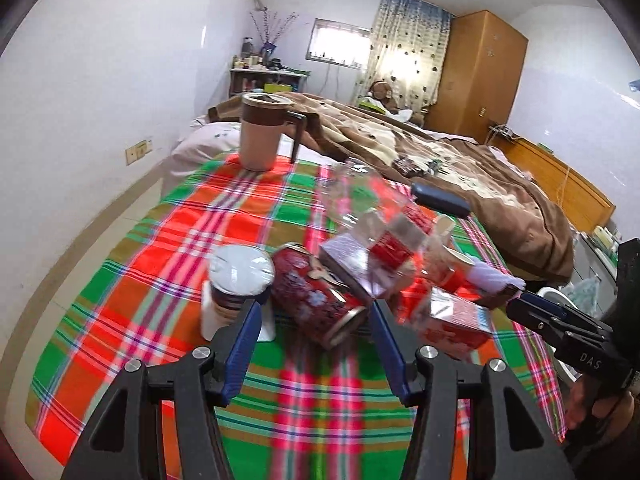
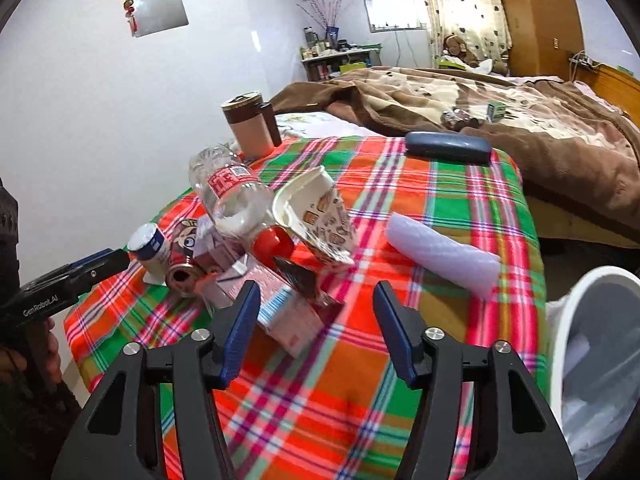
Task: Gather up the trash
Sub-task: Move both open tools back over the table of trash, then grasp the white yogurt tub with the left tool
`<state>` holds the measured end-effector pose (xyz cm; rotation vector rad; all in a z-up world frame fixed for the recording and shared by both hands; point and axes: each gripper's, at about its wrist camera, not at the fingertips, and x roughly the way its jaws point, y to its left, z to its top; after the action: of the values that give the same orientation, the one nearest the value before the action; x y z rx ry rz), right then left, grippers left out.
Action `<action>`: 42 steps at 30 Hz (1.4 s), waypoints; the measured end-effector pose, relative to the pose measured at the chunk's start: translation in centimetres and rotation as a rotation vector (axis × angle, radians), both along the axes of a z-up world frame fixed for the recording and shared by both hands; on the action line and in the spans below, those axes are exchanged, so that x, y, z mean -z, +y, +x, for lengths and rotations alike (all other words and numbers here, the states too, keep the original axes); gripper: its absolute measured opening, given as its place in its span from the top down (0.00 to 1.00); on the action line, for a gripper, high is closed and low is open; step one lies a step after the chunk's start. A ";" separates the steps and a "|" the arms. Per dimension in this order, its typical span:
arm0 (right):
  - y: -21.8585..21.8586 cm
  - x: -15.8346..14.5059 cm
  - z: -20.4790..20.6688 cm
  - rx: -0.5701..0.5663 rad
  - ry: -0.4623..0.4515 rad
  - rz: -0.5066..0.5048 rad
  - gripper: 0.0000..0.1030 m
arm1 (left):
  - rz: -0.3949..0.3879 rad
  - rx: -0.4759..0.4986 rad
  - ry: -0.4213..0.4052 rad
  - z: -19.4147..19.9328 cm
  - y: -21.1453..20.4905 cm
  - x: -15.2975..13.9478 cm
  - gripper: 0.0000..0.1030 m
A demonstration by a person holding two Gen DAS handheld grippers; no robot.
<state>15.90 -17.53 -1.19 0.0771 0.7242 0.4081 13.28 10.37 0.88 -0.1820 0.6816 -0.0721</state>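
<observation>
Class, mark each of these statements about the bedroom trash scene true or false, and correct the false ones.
1. The red can stands upright. False: it lies on its side on the plaid cloth.
2. The clear bottle has a red cap. True.
3. The mug lies tipped over. False: it stands upright at the cloth's far edge.
4. The right hand-held gripper holds the paper cup. False: its jaws are open and empty; the cup lies on the cloth beyond them.
5. A white bin stands beside the table in the right wrist view. True.
6. A dark case lies on the far edge of the cloth. True.
</observation>
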 end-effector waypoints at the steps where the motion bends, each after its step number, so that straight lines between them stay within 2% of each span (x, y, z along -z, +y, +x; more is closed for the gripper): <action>1: 0.2 0.0 0.2 -0.003 -0.002 -0.001 0.52 | 0.000 -0.003 -0.001 0.1 0.3 0.1 0.45; 3: 0.6 0.1 0.8 -0.008 0.001 -0.006 0.59 | 0.000 -0.019 -0.004 0.4 0.8 0.0 0.45; 5: 0.9 0.2 1.1 -0.020 0.005 -0.002 0.59 | 0.005 -0.026 -0.003 0.6 1.2 0.1 0.44; 7: 1.3 0.2 1.3 -0.028 0.005 -0.006 0.64 | 0.004 -0.035 -0.001 0.9 1.6 0.2 0.44; 8: 1.4 0.3 1.4 -0.032 0.005 -0.008 0.74 | 0.002 -0.037 0.002 1.0 1.9 0.4 0.44; 10: 1.7 0.4 1.5 -0.023 0.006 -0.021 0.80 | 0.004 -0.048 0.002 1.2 2.3 0.6 0.44; 12: 1.8 0.4 1.5 -0.027 0.006 -0.022 0.92 | 0.005 -0.048 0.005 1.4 2.5 0.7 0.44; 15: 1.7 0.4 1.4 -0.009 -0.007 -0.031 0.93 | 0.004 -0.051 0.012 1.6 2.9 1.2 0.44; 20: 0.7 0.0 1.3 0.041 -0.026 0.013 0.93 | 0.018 -0.069 0.027 2.8 3.5 2.0 0.44; 23: 0.7 0.0 1.5 0.044 -0.028 0.022 0.93 | 0.049 -0.071 0.026 3.3 3.4 2.2 0.43; 25: 0.7 0.0 1.5 0.049 -0.029 0.024 0.93 | 0.055 -0.047 0.056 4.1 3.2 2.8 0.37; 28: 0.7 0.0 1.5 0.053 -0.030 0.033 0.93 | 0.070 -0.048 0.096 5.1 3.0 3.6 0.36; 35: 0.5 0.2 1.5 0.061 -0.025 0.037 0.93 | 0.059 -0.070 0.094 5.8 3.1 3.9 0.36; 39: 0.4 0.3 1.5 0.064 -0.025 0.039 0.93 | 0.024 -0.068 0.100 6.2 3.5 4.1 0.48; 42: 0.4 0.2 1.4 0.064 -0.027 0.039 0.93 | 0.018 -0.073 0.100 6.3 3.7 4.2 0.48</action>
<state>17.34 -17.12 -1.41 0.1310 0.6853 0.3612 19.57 14.11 -3.33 -0.1937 0.7748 0.0136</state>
